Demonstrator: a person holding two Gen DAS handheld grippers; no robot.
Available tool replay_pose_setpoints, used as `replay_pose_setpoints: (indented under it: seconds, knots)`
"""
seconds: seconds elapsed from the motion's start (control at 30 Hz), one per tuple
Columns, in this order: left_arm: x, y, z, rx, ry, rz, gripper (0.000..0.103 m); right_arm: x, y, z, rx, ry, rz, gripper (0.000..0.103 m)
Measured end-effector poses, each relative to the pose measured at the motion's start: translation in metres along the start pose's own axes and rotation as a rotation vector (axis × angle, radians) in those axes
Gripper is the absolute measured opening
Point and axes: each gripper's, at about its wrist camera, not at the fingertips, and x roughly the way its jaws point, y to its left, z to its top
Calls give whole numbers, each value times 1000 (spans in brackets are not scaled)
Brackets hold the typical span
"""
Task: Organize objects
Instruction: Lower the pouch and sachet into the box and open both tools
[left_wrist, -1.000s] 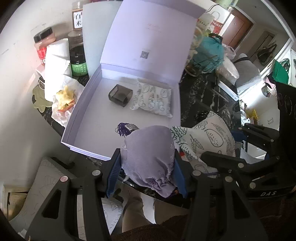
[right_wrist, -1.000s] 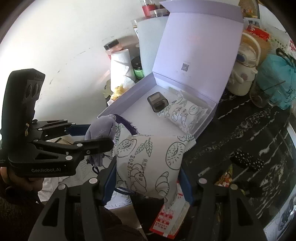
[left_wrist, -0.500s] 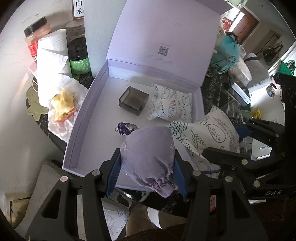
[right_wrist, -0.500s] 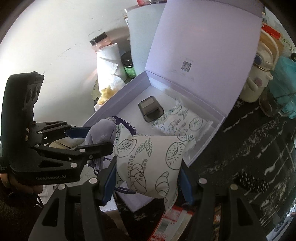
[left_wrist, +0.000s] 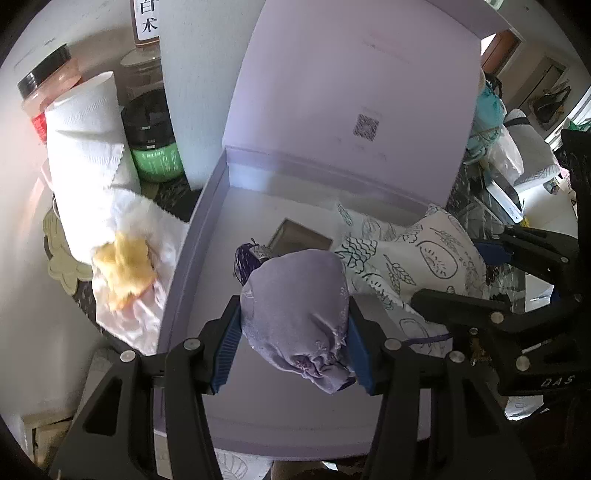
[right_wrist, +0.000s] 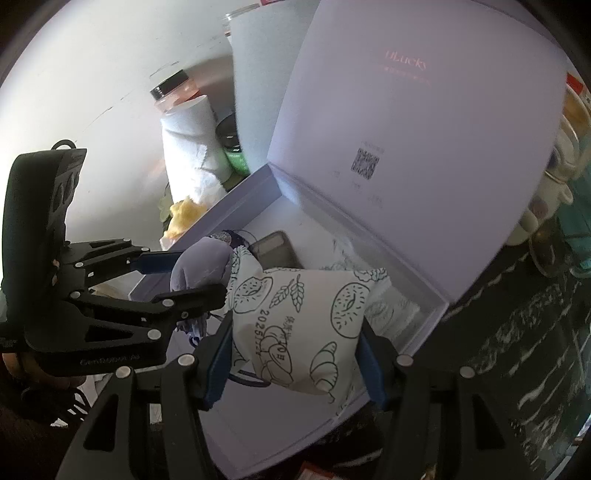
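Left tongs (left_wrist: 293, 325) gripped a lilac pouch (left_wrist: 295, 306); right tongs (right_wrist: 295, 347) gripped a printed packet (right_wrist: 295, 317), both over the open box (left_wrist: 192, 236).

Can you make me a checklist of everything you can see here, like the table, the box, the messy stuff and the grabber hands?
Surface: dark marbled countertop.
Job's things: open lilac box, lid up; inside, a dark small case and a printed packet.
Clutter: paper towel roll, green-labelled jar, pink jar, yellow scrap on tissue.
Grippers: left gripper jaws clamp a purple pouch; right gripper jaws clamp a bread-print packet, both over the box.
Cables: nothing seen.
Surroundings: white wall, teal bag.
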Motion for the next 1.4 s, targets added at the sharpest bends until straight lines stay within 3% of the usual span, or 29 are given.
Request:
replay_pose_setpoints:
  seconds: [0.33, 1.13, 1.4]
  knots:
    - [16, 3, 18, 20, -31, 21, 51, 16, -7, 13, 3, -7, -12, 61]
    - [60, 0, 10, -79, 51, -15, 55, 35, -10, 13, 8, 9, -33, 63]
    - [53, -10, 11, -86, 40, 24, 55, 26, -8, 17, -2, -8, -42, 70]
